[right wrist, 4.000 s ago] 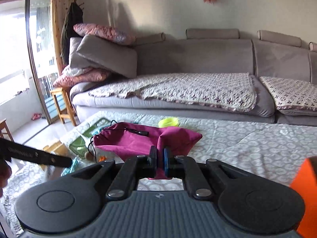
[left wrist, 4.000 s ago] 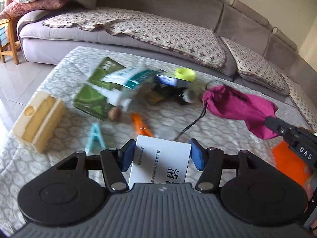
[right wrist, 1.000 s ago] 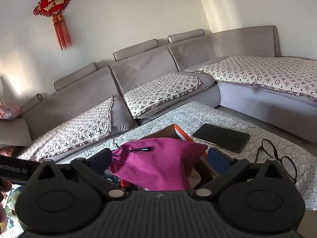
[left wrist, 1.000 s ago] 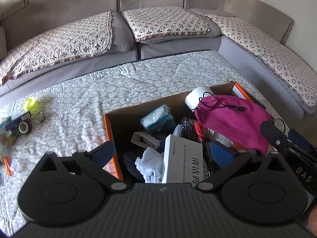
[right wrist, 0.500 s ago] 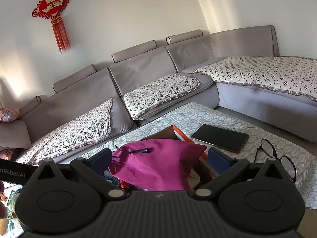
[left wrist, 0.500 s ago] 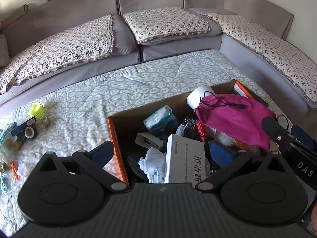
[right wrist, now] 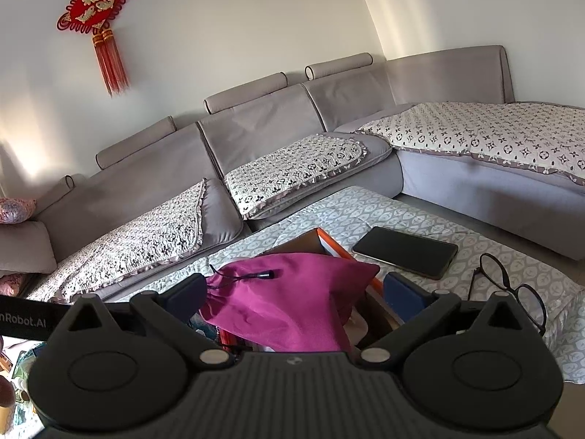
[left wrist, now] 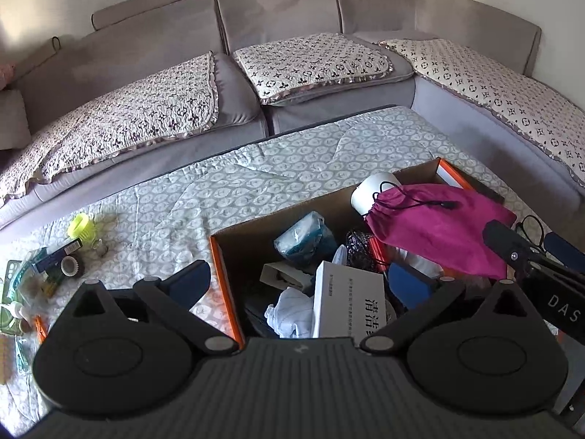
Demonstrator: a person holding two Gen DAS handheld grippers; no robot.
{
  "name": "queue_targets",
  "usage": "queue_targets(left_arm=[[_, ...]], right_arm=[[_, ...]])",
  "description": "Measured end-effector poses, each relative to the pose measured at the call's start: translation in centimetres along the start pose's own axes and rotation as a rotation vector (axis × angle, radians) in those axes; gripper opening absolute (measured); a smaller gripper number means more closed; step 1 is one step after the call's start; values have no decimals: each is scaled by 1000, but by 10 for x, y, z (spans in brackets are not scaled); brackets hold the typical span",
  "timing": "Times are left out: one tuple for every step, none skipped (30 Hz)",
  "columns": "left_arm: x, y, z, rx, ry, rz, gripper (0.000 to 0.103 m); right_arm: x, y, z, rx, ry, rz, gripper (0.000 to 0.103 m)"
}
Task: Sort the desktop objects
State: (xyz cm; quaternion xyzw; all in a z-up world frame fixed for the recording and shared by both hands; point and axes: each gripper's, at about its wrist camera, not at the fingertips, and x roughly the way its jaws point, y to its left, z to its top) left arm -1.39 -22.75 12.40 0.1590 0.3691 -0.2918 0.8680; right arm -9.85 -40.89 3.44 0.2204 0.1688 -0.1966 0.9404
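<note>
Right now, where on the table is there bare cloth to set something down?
The widest bare stretch of the tablecloth lies between the sofa edge and the cardboard box. It's crowded inside the box and at the left end around the yellow tape roll. Right of the box, the phone and glasses take up space.

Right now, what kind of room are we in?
Most likely a home living room. A big grey corner sofa wraps around a low table with a patterned cover, and a red knot ornament hangs on the wall.
</note>
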Motion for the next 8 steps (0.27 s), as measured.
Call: queue_targets(left_arm=[[0, 0, 0, 2, 0, 1, 103], [0, 0, 0, 2, 4, -1, 103], [1, 0, 0, 1, 5, 0, 103], [1, -1, 0, 4, 7, 0, 103], [1, -1, -1, 6, 10, 0, 103], [1, -1, 0, 6, 10, -1, 103], [2, -1, 0, 5, 11, -5, 103], [2, -1, 0, 3, 19, -8, 103]], right_arm=[[1, 0, -1, 0, 1, 0, 103], [0, 0, 0, -1, 3, 0, 103], [1, 1, -1, -3, 3, 0, 103], [1, 1, -1, -4, 4, 0, 103], [0, 1, -1, -5, 4, 0, 103], [1, 2, -2, -5, 5, 0, 103], [1, 2, -2, -6, 5, 1, 103], [1, 2, -2, -6, 5, 0, 103]])
